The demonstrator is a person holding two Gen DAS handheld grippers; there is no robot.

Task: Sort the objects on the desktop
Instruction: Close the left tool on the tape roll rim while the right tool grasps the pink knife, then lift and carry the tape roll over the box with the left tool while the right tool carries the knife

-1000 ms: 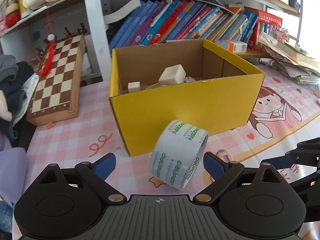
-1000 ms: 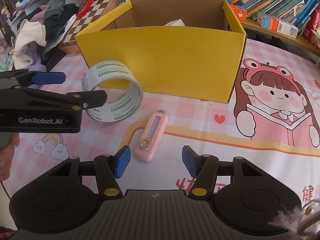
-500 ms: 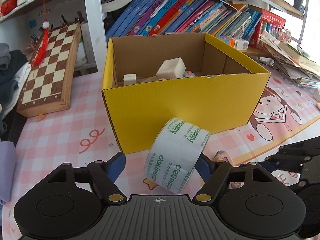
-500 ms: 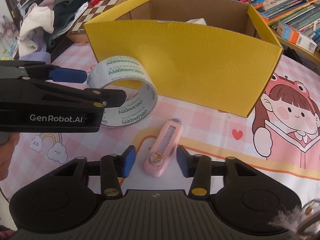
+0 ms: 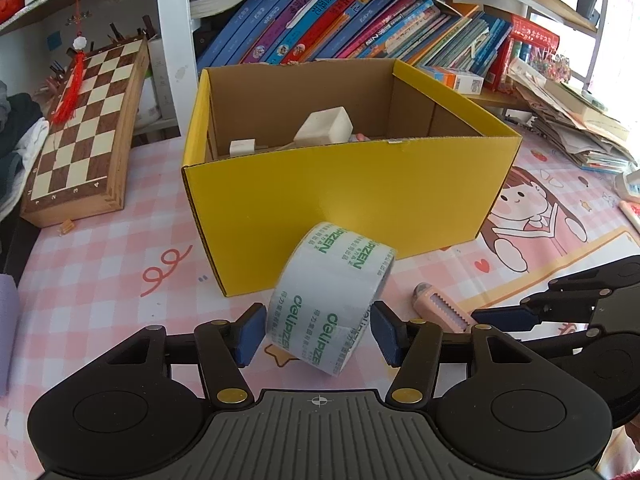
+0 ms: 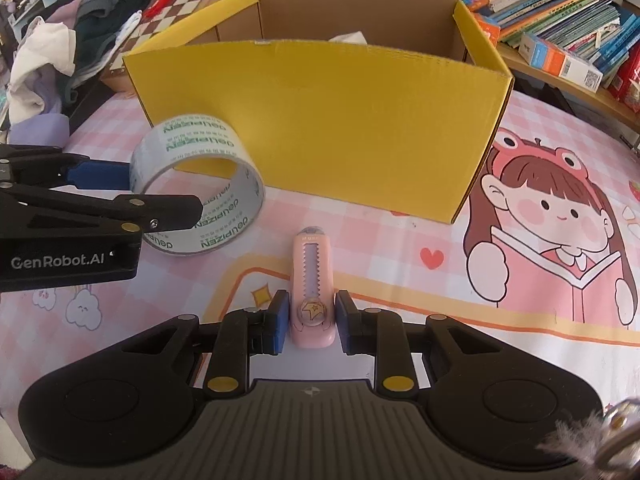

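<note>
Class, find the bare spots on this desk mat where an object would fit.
Free: the checked mat between chessboard and box; the mat right of the knife. Crowded: between tape, knife and box front.

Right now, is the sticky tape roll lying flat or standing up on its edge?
On its edge, tilted. The tape roll leans against the yellow box, its hole facing sideways, not up.

A pink checked table mat (image 5: 100, 264) printed with a cartoon girl (image 6: 560, 216) covers the desk. Behind it, a white-posted shelf (image 5: 172, 40) holds leaning books (image 5: 340, 12). A chessboard (image 5: 84, 128) and heaped clothes (image 6: 68, 40) sit left; bright daylight enters right.
</note>
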